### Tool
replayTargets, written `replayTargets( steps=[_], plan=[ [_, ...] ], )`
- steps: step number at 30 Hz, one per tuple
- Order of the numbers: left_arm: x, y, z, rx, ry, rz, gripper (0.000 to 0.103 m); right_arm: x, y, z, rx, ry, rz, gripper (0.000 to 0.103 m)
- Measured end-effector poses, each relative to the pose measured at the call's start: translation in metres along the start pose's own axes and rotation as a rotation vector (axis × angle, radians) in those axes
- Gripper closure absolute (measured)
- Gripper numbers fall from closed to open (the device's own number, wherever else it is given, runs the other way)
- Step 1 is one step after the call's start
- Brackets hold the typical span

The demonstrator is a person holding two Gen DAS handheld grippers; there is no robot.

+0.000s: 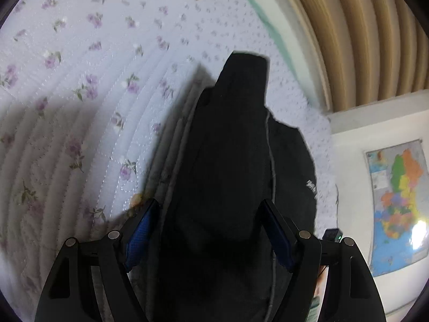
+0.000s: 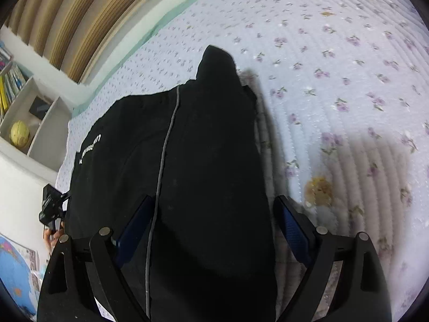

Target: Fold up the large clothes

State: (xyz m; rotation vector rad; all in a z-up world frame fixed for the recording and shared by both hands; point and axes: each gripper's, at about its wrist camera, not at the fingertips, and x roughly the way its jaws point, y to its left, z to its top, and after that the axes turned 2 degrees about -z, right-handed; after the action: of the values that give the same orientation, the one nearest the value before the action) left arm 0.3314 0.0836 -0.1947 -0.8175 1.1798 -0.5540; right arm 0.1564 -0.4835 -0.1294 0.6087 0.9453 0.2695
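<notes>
Black fabric garment with thin grey zip line (image 1: 228,161) lies on pale quilted bedspread with purple flower print (image 1: 80,80), long axis running straight away from you toward striped headboard.

Your left gripper (image 1: 209,228): jaws spread, cloth between them, no pinch.

Your right gripper (image 2: 214,225): same (zip line just inside its left pad).

Neither hand nearer; both straddle near end, so next grab likely symmetric.

We see a quilted bedspread (image 1: 93,86) with small purple flowers filling most of both views. At its far edge runs a ribbed tan headboard (image 1: 362,40). A colourful wall map (image 1: 396,204) hangs at right on a white wall; white shelves (image 2: 29,112) at left hold books and a yellow globe (image 2: 19,133).
</notes>
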Motion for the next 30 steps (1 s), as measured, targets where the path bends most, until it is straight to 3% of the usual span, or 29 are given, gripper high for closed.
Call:
replayTargets(
  steps=[2,4,7,11,15,17,19,20,21,24,30],
  plan=[
    [0.000,-0.008,-0.006,0.040,0.029,-0.028,0.025,0.001,0.005,-0.003,-0.033,0.027,0.024,0.010],
    [0.007,-0.017,-0.010,0.070,0.088,-0.118,0.024,0.004,0.010,-0.007,-0.070,0.077,0.077,0.009],
    [0.024,-0.019,-0.008,0.051,0.139,-0.081,0.022,0.010,0.020,-0.010,-0.126,0.094,0.075,0.009],
    [0.047,-0.010,0.004,-0.076,0.173,-0.143,0.022,0.037,0.023,0.006,-0.092,0.123,0.124,0.010],
    [0.059,-0.027,0.003,-0.052,0.152,-0.092,0.019,0.046,0.036,0.008,-0.125,0.114,0.105,0.011],
    [0.057,-0.031,-0.001,-0.030,0.121,-0.093,0.020,0.035,0.033,0.003,-0.116,0.076,0.119,0.021],
    [0.047,-0.035,-0.012,-0.009,0.073,-0.098,0.041,0.020,0.032,-0.004,-0.106,0.026,0.132,0.038],
    [0.039,-0.038,-0.019,0.002,0.049,-0.110,0.056,0.010,0.035,-0.009,-0.111,0.000,0.129,0.047],
    [0.031,-0.041,-0.026,0.006,0.030,-0.129,0.062,0.002,0.040,-0.012,-0.122,-0.019,0.127,0.053],
    [0.003,-0.069,-0.052,0.041,-0.030,-0.202,0.066,-0.026,0.060,-0.018,-0.156,-0.067,0.135,0.064],
    [-0.069,-0.132,-0.126,0.154,-0.084,-0.282,0.066,-0.108,0.119,-0.071,-0.247,-0.140,0.151,0.070]
  ],
)
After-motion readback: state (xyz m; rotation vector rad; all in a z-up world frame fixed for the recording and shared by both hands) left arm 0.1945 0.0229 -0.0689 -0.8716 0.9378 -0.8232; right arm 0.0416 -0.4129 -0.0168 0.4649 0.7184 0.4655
